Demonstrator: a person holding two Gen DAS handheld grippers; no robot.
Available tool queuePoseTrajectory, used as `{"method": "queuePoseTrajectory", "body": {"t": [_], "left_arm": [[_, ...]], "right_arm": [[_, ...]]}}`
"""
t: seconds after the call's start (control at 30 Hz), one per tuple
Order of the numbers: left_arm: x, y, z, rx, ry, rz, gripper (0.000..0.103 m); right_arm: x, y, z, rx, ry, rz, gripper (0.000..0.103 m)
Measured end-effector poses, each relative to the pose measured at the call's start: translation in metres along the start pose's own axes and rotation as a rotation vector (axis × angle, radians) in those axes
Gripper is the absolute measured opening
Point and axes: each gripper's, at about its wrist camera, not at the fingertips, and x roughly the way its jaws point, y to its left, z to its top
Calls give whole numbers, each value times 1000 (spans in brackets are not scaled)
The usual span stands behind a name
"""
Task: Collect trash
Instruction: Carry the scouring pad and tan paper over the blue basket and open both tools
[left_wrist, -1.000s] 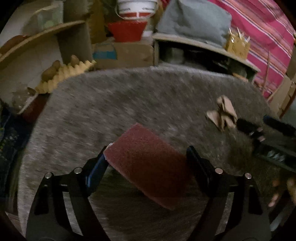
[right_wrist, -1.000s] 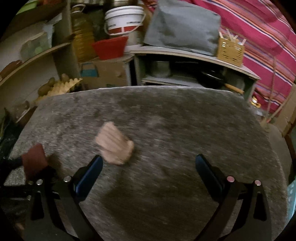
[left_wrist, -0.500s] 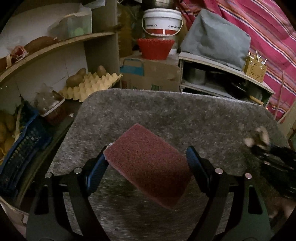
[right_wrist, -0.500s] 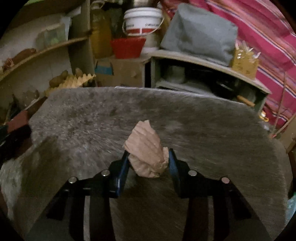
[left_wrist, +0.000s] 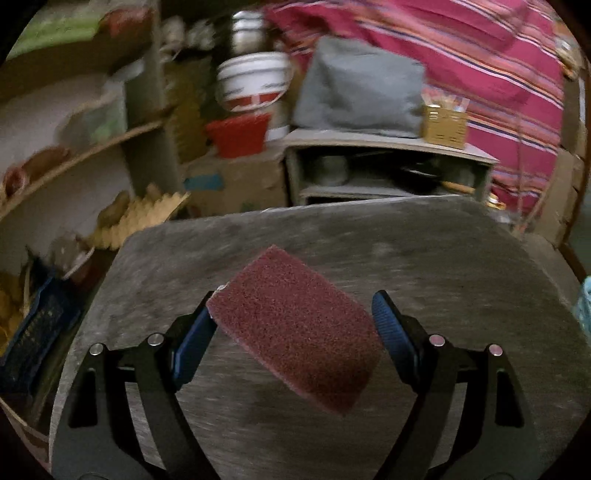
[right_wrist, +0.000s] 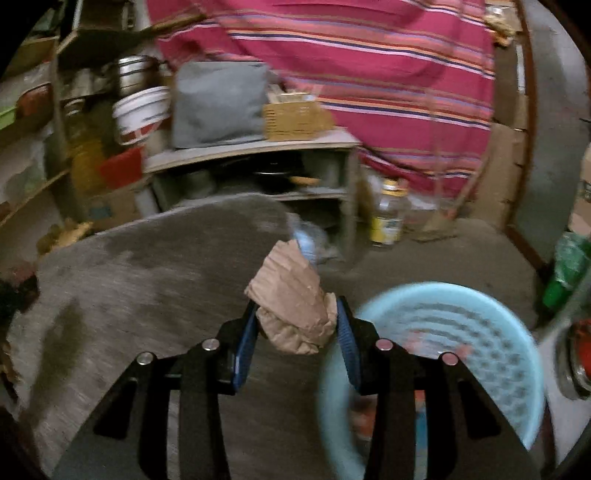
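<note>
A maroon scouring pad (left_wrist: 299, 332) sits slantwise between the blue pads of my left gripper (left_wrist: 294, 306), which is shut on it above the grey felt-covered table (left_wrist: 424, 251). In the right wrist view my right gripper (right_wrist: 297, 312) is shut on a crumpled brown paper wad (right_wrist: 291, 291), lifted off the table (right_wrist: 147, 266) near its right edge. A light blue perforated plastic basket (right_wrist: 465, 332) stands low at the right, just beyond and under the right finger, with some reddish bits inside, blurred.
Behind the table stand a low shelf unit (left_wrist: 388, 162) with a grey cushion (left_wrist: 362, 88), a white bucket (left_wrist: 255, 81) and a red bowl (left_wrist: 238, 134). An egg tray (left_wrist: 144, 218) lies at the left. A bottle (right_wrist: 388, 214) stands on the floor.
My right gripper closed on the paper wad, lifted it and swung right until the blue basket came into view. The left gripper kept the pad and shifted its view rightward.
</note>
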Motion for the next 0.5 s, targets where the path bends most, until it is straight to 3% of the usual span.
{"method": "queuePoseTrajectory", "body": {"t": [0.2, 0.37, 0.5], "left_arm": [[-48, -99, 12, 16, -62, -137, 81], [-75, -193, 9, 79, -83, -215, 81], [-87, -246, -2, 107, -79, -261, 81]], "right_arm": [[-9, -91, -14, 94, 7, -13, 41], [-9, -124, -24, 124, 16, 9, 41], [-8, -145, -36, 127, 29, -11, 41]]}}
